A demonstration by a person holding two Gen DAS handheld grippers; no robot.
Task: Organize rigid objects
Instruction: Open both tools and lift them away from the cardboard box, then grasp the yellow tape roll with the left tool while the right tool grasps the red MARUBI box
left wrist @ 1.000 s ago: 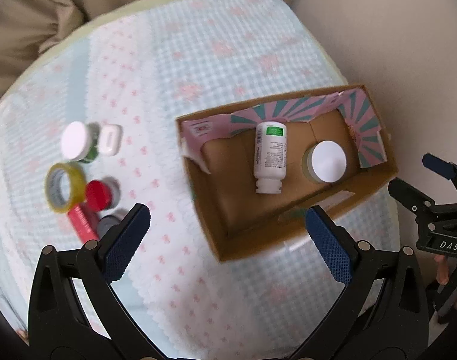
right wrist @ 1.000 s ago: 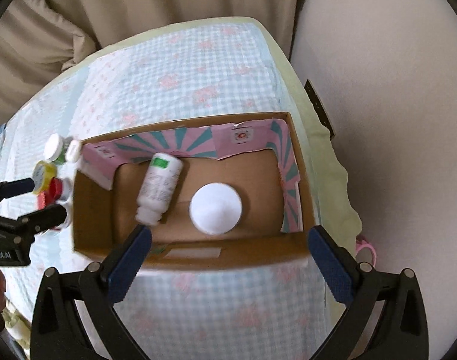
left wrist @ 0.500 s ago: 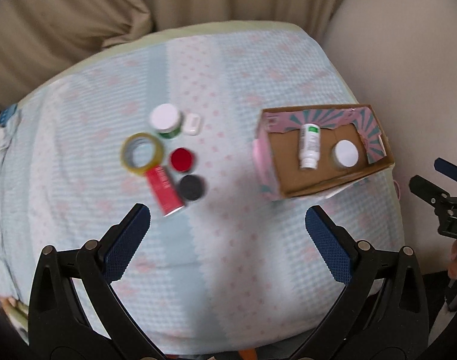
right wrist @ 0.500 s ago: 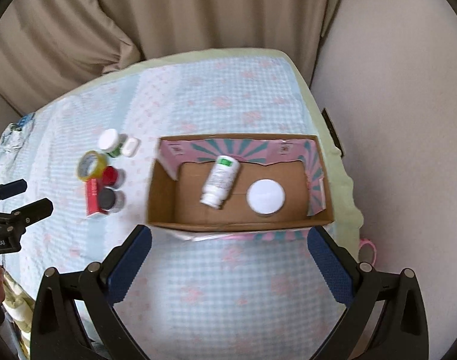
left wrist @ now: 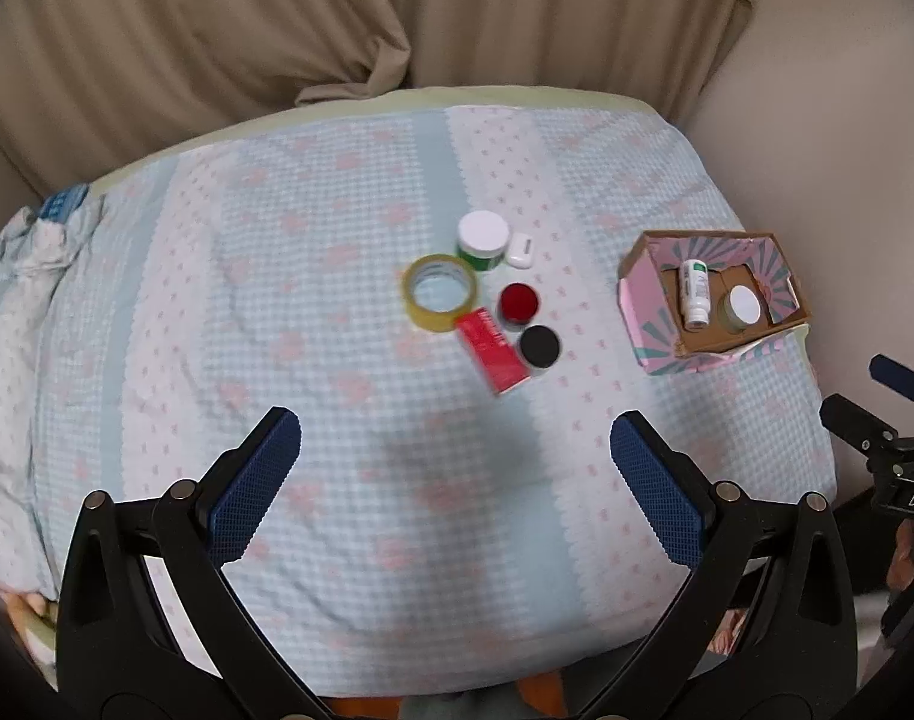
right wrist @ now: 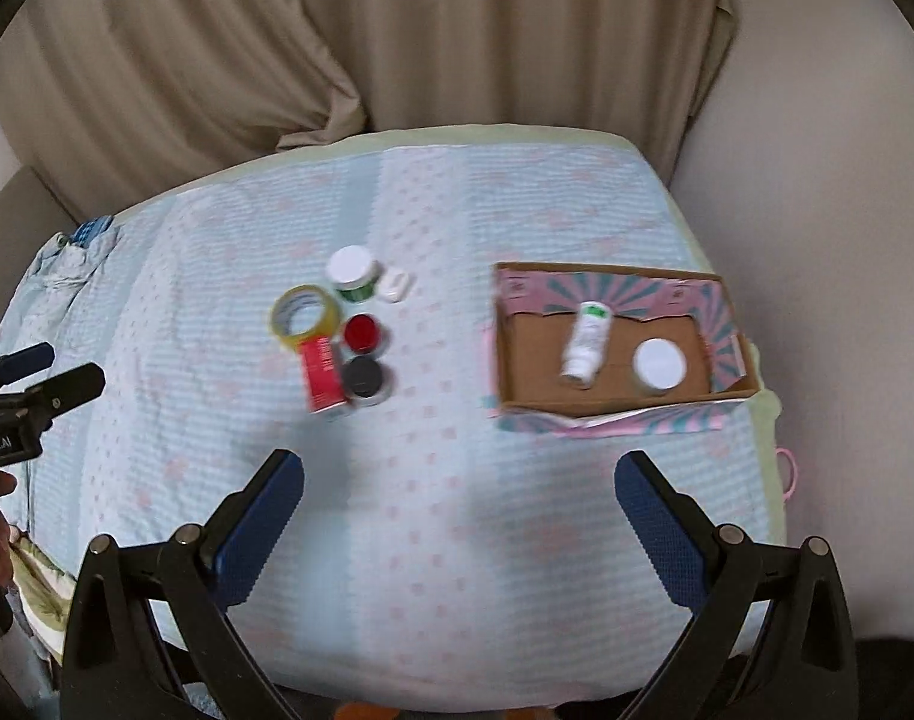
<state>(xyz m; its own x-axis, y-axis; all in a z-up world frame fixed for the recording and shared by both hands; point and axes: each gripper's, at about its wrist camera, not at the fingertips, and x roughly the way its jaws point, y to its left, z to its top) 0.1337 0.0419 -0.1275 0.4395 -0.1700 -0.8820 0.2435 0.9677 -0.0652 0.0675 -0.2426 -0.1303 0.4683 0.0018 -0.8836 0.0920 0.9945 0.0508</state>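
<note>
A cardboard box (left wrist: 643, 267) (right wrist: 613, 405) with pink lining sits at the bed's right edge, holding a white bottle (left wrist: 695, 292) (right wrist: 587, 340) lying down and a white-lidded jar (left wrist: 742, 307) (right wrist: 659, 365). Left of it is a cluster: yellow tape roll (left wrist: 440, 292) (right wrist: 305, 316), green white-lidded jar (left wrist: 484, 238) (right wrist: 353, 272), small white case (left wrist: 521, 249) (right wrist: 393, 286), red-lidded jar (left wrist: 518, 303) (right wrist: 363, 333), black-lidded jar (left wrist: 539, 346) (right wrist: 365, 378), red box (left wrist: 491, 349) (right wrist: 323, 372). My left gripper (left wrist: 453, 477) and right gripper (right wrist: 460, 519) are open, empty, high above the bed's near side.
The bed (left wrist: 336, 420) has a light blue and pink patterned cover. Beige curtains (left wrist: 276, 30) hang behind it. A wall (right wrist: 817, 240) runs along the right side. Bunched cloth (left wrist: 30, 246) lies at the bed's left edge.
Both grippers have pulled up and back from the box, so the whole bed now shows. The left view has swung left toward the cluster. Objects have not moved.
</note>
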